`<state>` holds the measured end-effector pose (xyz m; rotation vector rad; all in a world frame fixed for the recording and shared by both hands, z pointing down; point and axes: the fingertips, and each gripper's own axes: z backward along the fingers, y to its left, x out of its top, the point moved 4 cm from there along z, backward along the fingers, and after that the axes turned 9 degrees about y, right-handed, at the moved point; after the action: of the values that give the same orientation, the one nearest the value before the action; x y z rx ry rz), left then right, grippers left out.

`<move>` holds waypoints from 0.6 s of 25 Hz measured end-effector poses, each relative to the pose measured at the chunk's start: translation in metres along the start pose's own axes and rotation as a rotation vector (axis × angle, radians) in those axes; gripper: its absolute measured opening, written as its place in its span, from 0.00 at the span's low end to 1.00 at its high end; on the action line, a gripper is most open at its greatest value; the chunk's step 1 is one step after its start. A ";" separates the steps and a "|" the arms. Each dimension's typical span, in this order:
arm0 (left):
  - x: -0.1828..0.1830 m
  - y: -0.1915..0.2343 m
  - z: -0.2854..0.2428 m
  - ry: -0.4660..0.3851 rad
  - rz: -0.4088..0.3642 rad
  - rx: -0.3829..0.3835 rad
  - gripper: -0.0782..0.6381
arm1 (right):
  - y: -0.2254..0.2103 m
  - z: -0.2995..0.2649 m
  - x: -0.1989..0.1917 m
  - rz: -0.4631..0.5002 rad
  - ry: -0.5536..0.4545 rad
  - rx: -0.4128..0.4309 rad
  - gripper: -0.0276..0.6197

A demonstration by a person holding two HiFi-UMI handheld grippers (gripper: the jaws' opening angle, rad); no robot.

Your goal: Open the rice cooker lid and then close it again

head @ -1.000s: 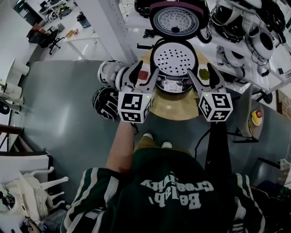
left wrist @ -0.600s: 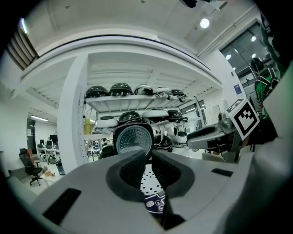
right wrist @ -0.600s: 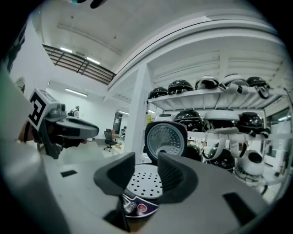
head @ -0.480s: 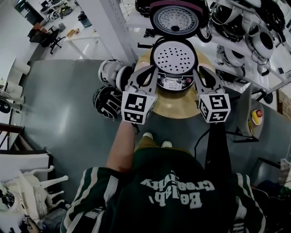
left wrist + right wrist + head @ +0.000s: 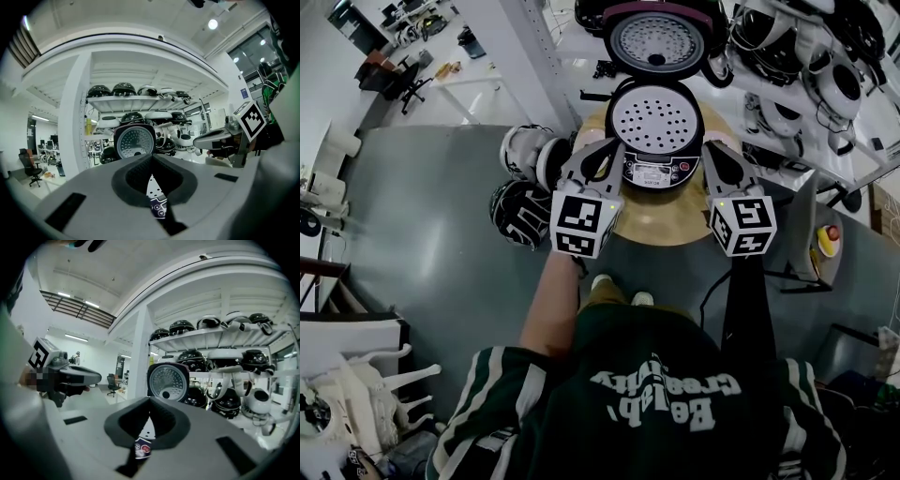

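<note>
The rice cooker stands on a round wooden table. Its lid is raised upright behind the pot, and a perforated inner plate shows in the pot's mouth. The control panel faces me. My left gripper is shut and empty, just left of the panel. My right gripper is shut and empty, just right of the cooker's front. Neither touches the cooker. The raised lid shows above the closed jaws in the left gripper view, and the lid likewise in the right gripper view.
Two more cookers sit on the floor left of the table. Shelves behind and to the right hold several cookers. A white post rises at the left. A yellow unit with a red button is at the right.
Both grippers' jaws have gone from wide open to shut with nothing in them. The left gripper has shifted slightly toward the cooker's front.
</note>
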<state>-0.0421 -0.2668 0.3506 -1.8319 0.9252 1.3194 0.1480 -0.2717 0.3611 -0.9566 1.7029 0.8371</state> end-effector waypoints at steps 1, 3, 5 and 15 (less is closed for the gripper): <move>0.001 0.000 -0.002 -0.001 0.000 -0.002 0.11 | -0.002 -0.001 0.001 -0.003 -0.004 0.000 0.05; 0.003 0.002 -0.008 -0.004 -0.004 -0.005 0.11 | -0.005 -0.004 0.005 -0.011 -0.015 -0.003 0.05; 0.009 0.006 -0.015 -0.010 -0.004 -0.010 0.11 | -0.011 -0.009 0.012 -0.019 -0.031 -0.010 0.05; 0.089 0.074 -0.098 -0.111 0.017 -0.049 0.11 | -0.064 -0.082 0.104 -0.035 -0.137 -0.057 0.05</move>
<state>-0.0379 -0.4012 0.2804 -1.7709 0.8588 1.4505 0.1489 -0.3942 0.2798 -0.9429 1.5479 0.9111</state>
